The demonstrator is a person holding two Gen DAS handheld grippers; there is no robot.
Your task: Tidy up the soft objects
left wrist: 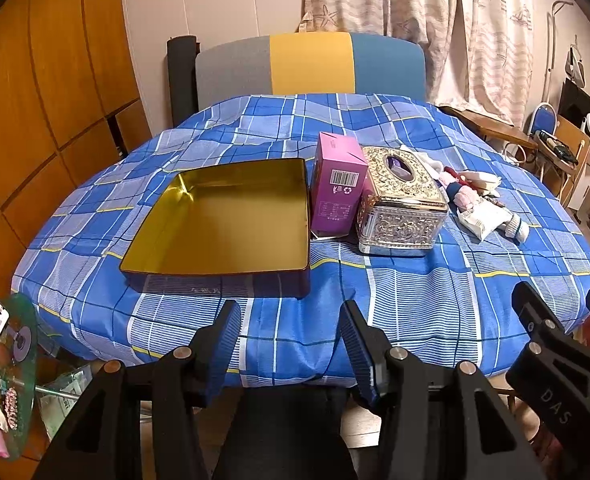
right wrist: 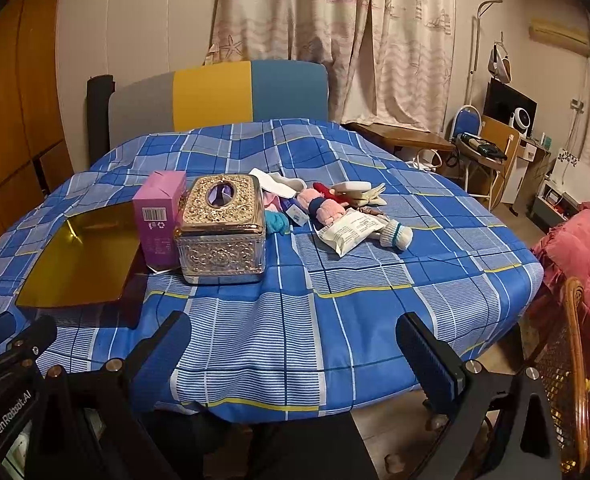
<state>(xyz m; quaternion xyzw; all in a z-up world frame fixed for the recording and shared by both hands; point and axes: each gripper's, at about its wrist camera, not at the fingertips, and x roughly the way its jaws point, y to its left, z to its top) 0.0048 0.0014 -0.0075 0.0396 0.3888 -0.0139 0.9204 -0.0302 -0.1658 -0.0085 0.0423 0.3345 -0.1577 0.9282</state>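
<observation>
Both grippers hover in front of the near edge of the table (right wrist: 335, 320), which a blue checked cloth covers, and neither touches anything. The left gripper (left wrist: 291, 344) has its tongs apart with only cloth showing between them. The right gripper (right wrist: 295, 356) stands with its tongs wide apart and is also empty.

The soft objects (right wrist: 335, 208), which look like small socks in pink, white and blue together with a flat white packet (right wrist: 349, 232), lie in a loose heap toward the far right part of the table. Some more soft pieces, one turquoise, lie just behind the ornate metal tissue box (right wrist: 221, 228). The open gold tin (left wrist: 227, 220) stands at the near left side and has nothing in it; I judge that it is the place for the soft things. Between the tin and the heap stand the pink carton (left wrist: 337, 188) and the tissue box, touching or almost touching each other.

The sorting has not yet begun, so the risks are still ahead. A hand that carries a sock from the heap to the tin must cross the tall pink carton, and a low path could knock it over into the tin. The socks overlap, so a closing grip may take two at once or drag the packet along. The loose cloth can also be pinched together with a thin sock and pulled, which would shift everything on it.
</observation>
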